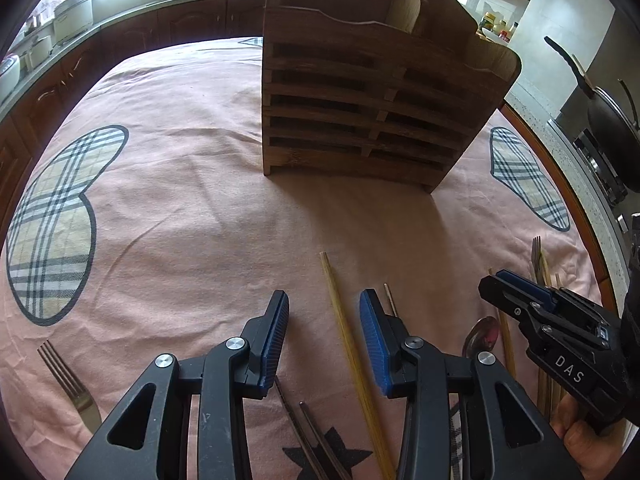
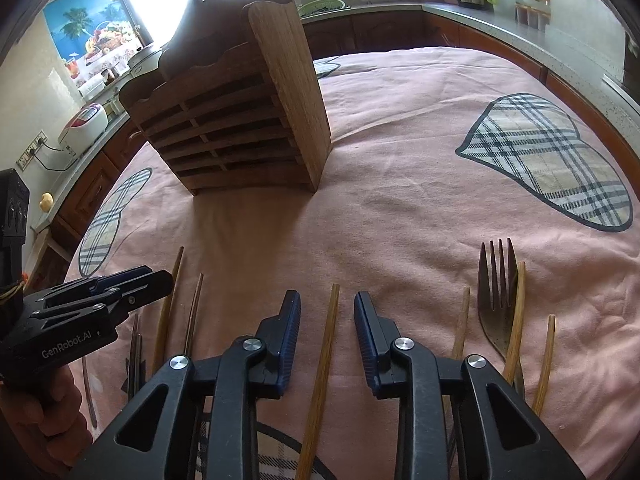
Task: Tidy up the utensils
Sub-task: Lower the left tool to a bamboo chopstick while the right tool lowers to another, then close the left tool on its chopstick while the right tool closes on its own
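A slatted wooden utensil holder (image 1: 360,112) stands upright on the pink tablecloth; it also shows in the right wrist view (image 2: 236,120). My left gripper (image 1: 324,308) is open, its jaws on either side of a light bamboo chopstick (image 1: 348,344) lying on the cloth. My right gripper (image 2: 327,312) is open over a brown wooden chopstick (image 2: 322,368). Several more chopsticks, a dark fork (image 2: 496,292) and a spoon (image 1: 482,336) lie along the near edge. Another fork (image 1: 68,384) lies at the left.
The round table wears a pink cloth (image 1: 192,200) with plaid heart patches (image 2: 552,160). Kitchen counters with pots, a rice cooker (image 2: 86,122) and a wok (image 1: 612,136) ring the table. The right gripper shows in the left wrist view (image 1: 540,308), close beside the left gripper.
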`<action>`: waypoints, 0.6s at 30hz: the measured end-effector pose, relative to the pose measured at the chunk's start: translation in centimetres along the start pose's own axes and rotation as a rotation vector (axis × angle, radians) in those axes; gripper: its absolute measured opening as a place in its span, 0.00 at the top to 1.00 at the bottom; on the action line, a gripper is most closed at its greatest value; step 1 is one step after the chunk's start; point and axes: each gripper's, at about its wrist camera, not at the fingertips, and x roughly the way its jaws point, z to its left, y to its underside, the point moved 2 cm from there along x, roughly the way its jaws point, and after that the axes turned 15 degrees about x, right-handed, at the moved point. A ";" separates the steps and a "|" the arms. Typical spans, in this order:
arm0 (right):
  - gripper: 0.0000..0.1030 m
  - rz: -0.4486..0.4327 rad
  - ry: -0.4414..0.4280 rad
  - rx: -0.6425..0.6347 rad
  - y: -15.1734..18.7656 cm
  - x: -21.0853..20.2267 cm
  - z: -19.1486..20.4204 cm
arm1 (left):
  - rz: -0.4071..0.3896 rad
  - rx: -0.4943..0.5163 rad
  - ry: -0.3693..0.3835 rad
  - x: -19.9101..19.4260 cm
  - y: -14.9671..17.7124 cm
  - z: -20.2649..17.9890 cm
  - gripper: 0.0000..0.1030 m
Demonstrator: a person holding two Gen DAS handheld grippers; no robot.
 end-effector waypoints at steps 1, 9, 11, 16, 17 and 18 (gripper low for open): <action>0.76 -0.001 0.008 -0.007 0.0 0.1 0.0 | 0.006 0.001 0.002 0.3 -0.1 -0.1 0.64; 0.94 -0.005 0.045 -0.043 -0.2 0.4 0.2 | 0.020 0.063 -0.033 1.9 -1.2 -1.4 0.82; 0.94 -0.002 0.036 -0.039 -0.2 0.4 0.2 | 0.017 0.073 -0.038 2.2 -1.3 -1.7 0.92; 0.95 -0.003 0.000 -0.029 0.0 -0.3 0.5 | -0.011 0.041 0.010 1.5 -1.0 -2.0 0.93; 0.95 -0.009 -0.005 -0.030 0.0 -0.6 0.5 | -0.022 0.040 0.012 1.0 -0.9 -2.2 0.93; 0.96 -0.016 -0.011 -0.030 0.0 -1.1 0.5 | -0.036 0.042 0.017 0.4 -0.8 -2.4 0.94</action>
